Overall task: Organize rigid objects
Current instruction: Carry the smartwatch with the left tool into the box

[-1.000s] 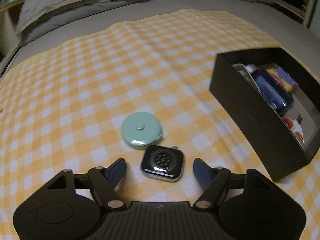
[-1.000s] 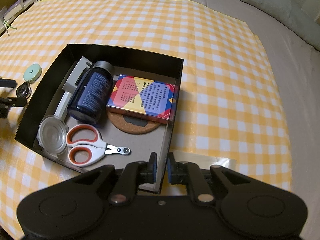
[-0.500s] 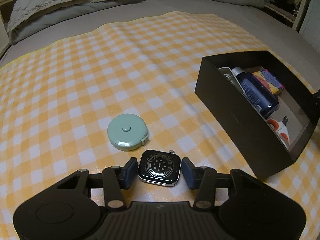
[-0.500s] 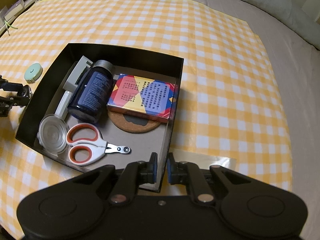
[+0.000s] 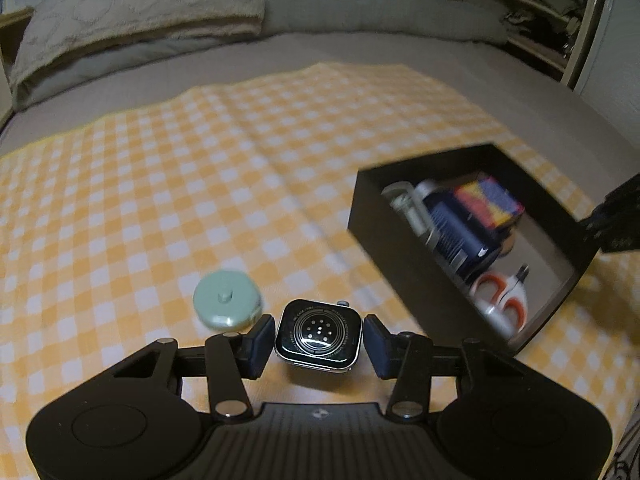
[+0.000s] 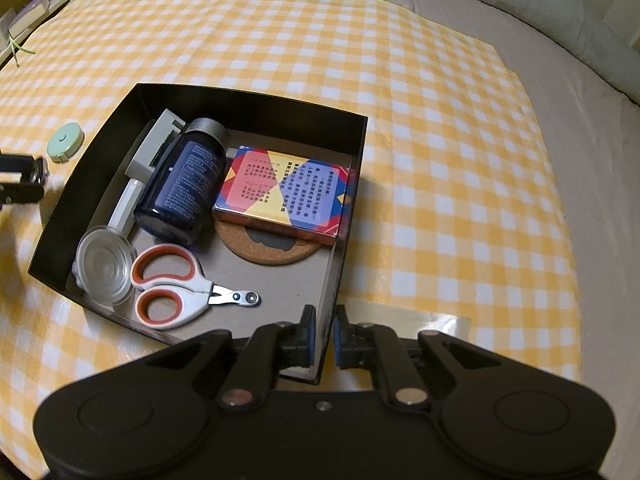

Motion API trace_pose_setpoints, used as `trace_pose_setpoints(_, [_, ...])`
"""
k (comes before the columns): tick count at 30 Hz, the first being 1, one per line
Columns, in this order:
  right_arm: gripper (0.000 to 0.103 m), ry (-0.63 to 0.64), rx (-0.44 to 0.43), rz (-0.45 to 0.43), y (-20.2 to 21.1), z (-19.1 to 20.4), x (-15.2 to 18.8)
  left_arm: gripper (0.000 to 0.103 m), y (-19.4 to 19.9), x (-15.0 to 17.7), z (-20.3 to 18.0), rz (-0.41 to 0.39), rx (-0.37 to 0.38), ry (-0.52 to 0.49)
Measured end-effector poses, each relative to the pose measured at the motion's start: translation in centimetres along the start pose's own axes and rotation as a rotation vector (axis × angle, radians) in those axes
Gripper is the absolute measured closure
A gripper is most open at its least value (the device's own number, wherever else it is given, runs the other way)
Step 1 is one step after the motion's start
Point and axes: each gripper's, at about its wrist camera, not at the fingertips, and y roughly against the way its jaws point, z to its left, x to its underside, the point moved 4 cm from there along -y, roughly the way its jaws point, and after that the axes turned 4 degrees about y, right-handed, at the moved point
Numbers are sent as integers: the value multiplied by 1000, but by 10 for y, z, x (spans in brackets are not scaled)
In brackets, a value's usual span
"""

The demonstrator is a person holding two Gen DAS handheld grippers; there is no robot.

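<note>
My left gripper (image 5: 319, 336) is shut on a strapless smartwatch body (image 5: 319, 335), back side up, and holds it lifted above the yellow checked cloth. A mint round tape measure (image 5: 227, 304) lies on the cloth just left of it; it also shows in the right wrist view (image 6: 65, 141). My right gripper (image 6: 324, 336) is shut on the near right wall of the black box (image 6: 344, 240). The box (image 5: 404, 264) holds a dark blue bottle (image 6: 184, 188), a colourful card box (image 6: 284, 190), orange-handled clippers (image 6: 176, 284), a cork coaster (image 6: 264, 246) and a clear lid (image 6: 104, 270).
The cloth (image 6: 460, 128) lies on a grey bed. Pillows (image 5: 140, 12) sit at the far edge. A strip of clear tape (image 6: 432, 322) holds the cloth's near edge. My left gripper (image 6: 22, 180) shows at the left edge of the right wrist view.
My left gripper closed on the watch and raised it off the cloth, away from the tape measure. The right gripper kept its hold on the box wall.
</note>
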Motion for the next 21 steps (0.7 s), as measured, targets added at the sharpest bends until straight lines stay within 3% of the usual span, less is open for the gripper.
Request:
trace_pose_setpoints(9, [95, -4, -4, -4, 2, -1, 0, 54, 23, -38, -41, -87, 103, -17])
trace_pose_setpoints(15, [95, -3, -5, -6, 3, 0, 0, 54, 11, -50, -84, -58, 212, -5])
trace_pose_setpoints(21, [97, -17, -17, -8, 3, -2, 1, 53, -12, -53, -127, -12, 274, -53])
